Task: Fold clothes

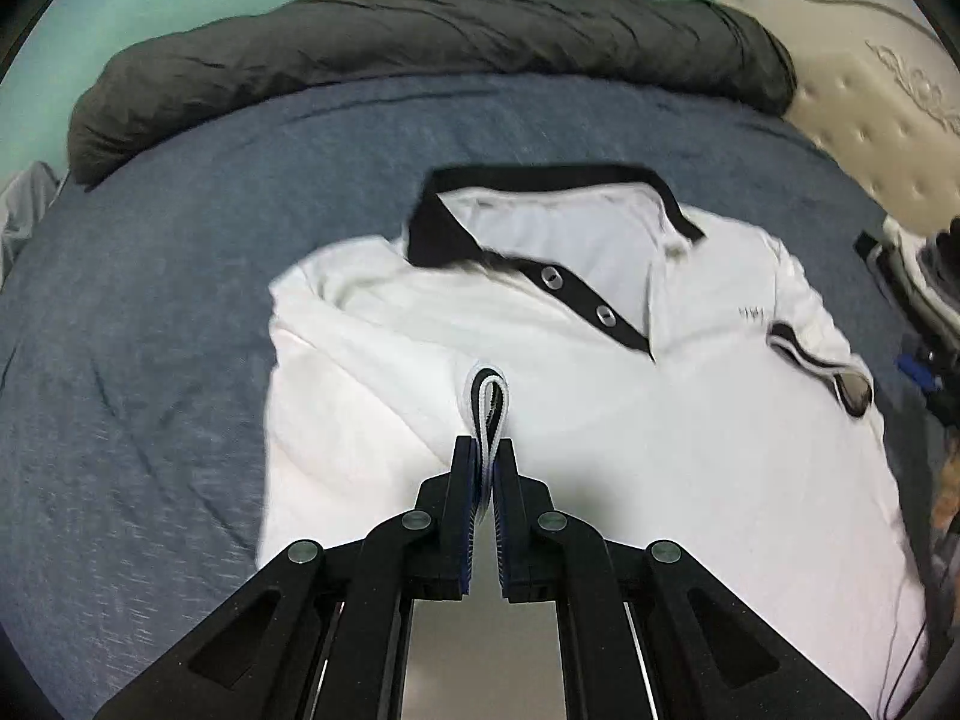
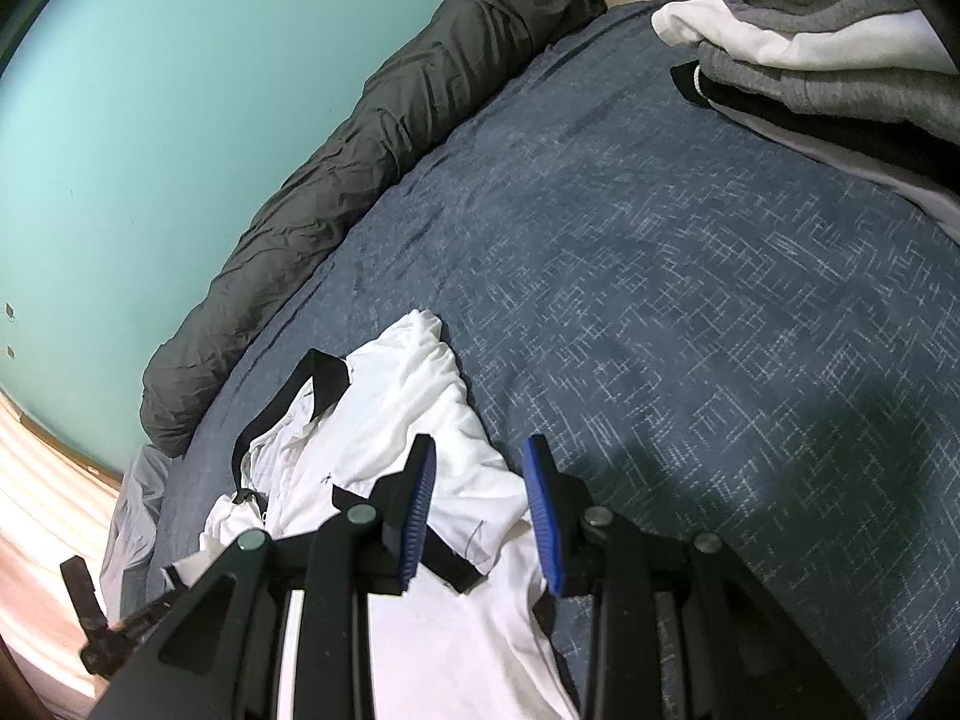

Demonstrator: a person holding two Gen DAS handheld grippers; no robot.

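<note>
A: Where's the shirt?

B: White polo shirt w/ black collar and black button placket point(image 1: 576, 372), lying partly folded, collar up, on the blue-grey woven bedspread point(image 1: 150, 360). Near hem is cut off behind the gripper; small chest logo too blurry to read.

A: Left side?

B: Left gripper point(image 1: 487, 450) is pinched tight on a doubled white-and-black sleeve cuff point(image 1: 489, 399), which loops up out of the tips over the shirt's middle. Fingers point along the shirt toward the collar.

A: Right?

B: Right gripper point(image 2: 480, 504) has its blue pads point(image 2: 543, 510) spread apart, nothing between them, angled over the shirt's crumpled right edge. Can't tell if it touches the cloth.

A: Around it?

B: Rolled dark grey duvet point(image 1: 420, 48) along the far edge by the teal wall point(image 2: 180, 90). Stack of folded grey, white and black clothes point(image 2: 840, 60), well apart from the shirt, partly out of frame.
</note>
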